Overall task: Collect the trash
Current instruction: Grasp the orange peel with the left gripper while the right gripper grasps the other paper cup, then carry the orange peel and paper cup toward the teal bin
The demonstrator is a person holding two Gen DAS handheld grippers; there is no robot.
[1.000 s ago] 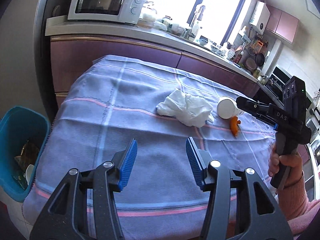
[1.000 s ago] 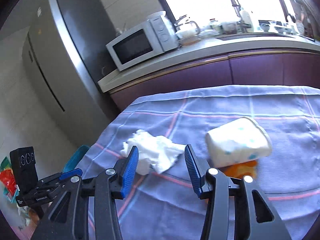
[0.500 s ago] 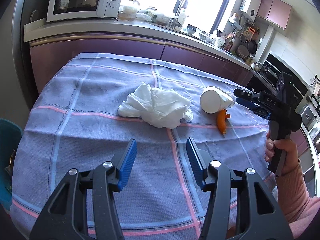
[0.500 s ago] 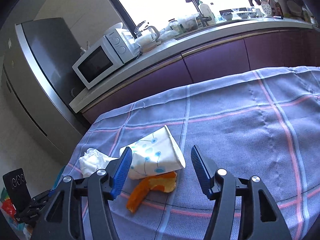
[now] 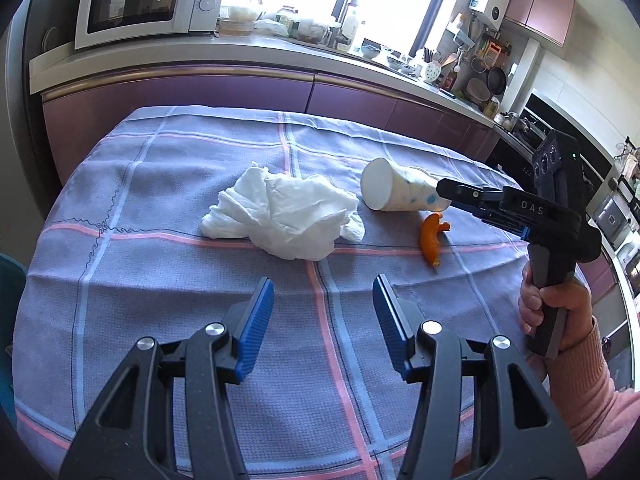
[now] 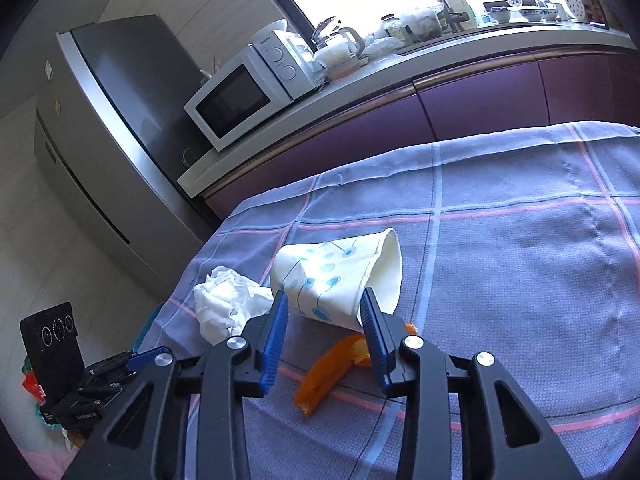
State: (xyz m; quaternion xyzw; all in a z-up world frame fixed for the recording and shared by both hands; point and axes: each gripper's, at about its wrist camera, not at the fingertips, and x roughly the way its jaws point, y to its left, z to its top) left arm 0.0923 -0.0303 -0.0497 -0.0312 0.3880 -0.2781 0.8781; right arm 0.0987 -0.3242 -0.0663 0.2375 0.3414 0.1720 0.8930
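A white paper cup with blue dots (image 6: pixel 328 272) lies on its side on the checked tablecloth (image 6: pixel 520 260). My right gripper (image 6: pixel 324 308) is closing on it, blue pads against the cup's two sides near the rim. The left wrist view shows that gripper (image 5: pixel 444 192) reaching the cup (image 5: pixel 396 192) from the right. An orange peel (image 6: pixel 328 372) lies just below the cup. A crumpled white tissue (image 5: pixel 280 216) sits left of the cup. My left gripper (image 5: pixel 323 292) hovers open over the cloth in front of the tissue, with nothing between its pads.
A teal bin (image 5: pixel 10 276) shows at the table's left edge. Purple cabinets and a counter with a microwave (image 5: pixel 148 0) run behind the table. A grey fridge (image 6: pixel 100 140) stands at the far left. A hand in a pink sleeve (image 5: pixel 560 312) holds the right gripper.
The right gripper opened, came down around the cup, then narrowed onto it. The left gripper swung right, away from the bin, and now faces the tissue.
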